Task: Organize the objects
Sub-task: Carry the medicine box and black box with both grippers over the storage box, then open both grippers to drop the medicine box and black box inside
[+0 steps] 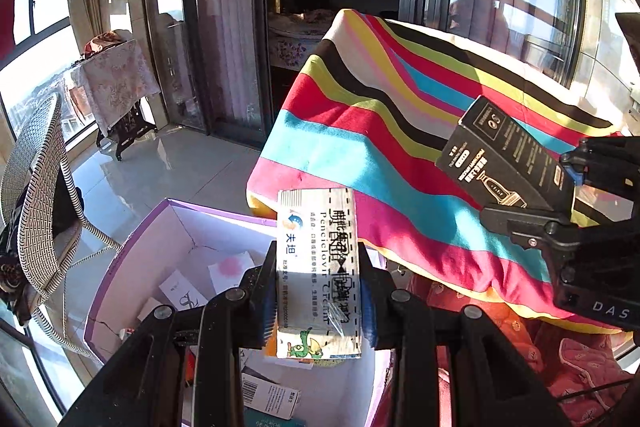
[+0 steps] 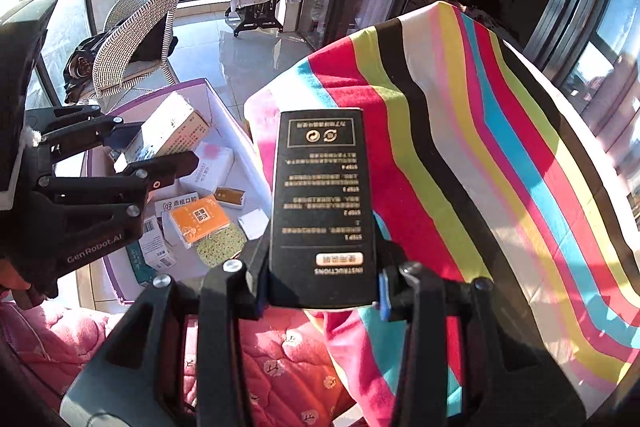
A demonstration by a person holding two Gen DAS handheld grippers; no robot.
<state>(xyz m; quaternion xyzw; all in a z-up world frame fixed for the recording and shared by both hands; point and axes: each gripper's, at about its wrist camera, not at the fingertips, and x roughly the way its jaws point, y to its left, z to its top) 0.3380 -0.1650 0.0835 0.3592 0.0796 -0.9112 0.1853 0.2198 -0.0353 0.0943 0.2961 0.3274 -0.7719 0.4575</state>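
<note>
Black plastic left gripper, right gripper: silver screws, blue pads, white "GenRobot.AI" lettering.

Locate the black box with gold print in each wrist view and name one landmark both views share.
Left wrist view: the black box sits at the right edge, over the striped blanket, held in the right gripper.
Right wrist view: bottom centre, clamped in that gripper's jaws.
Shared landmark: the purple-edged carton, lower left in both.
</note>
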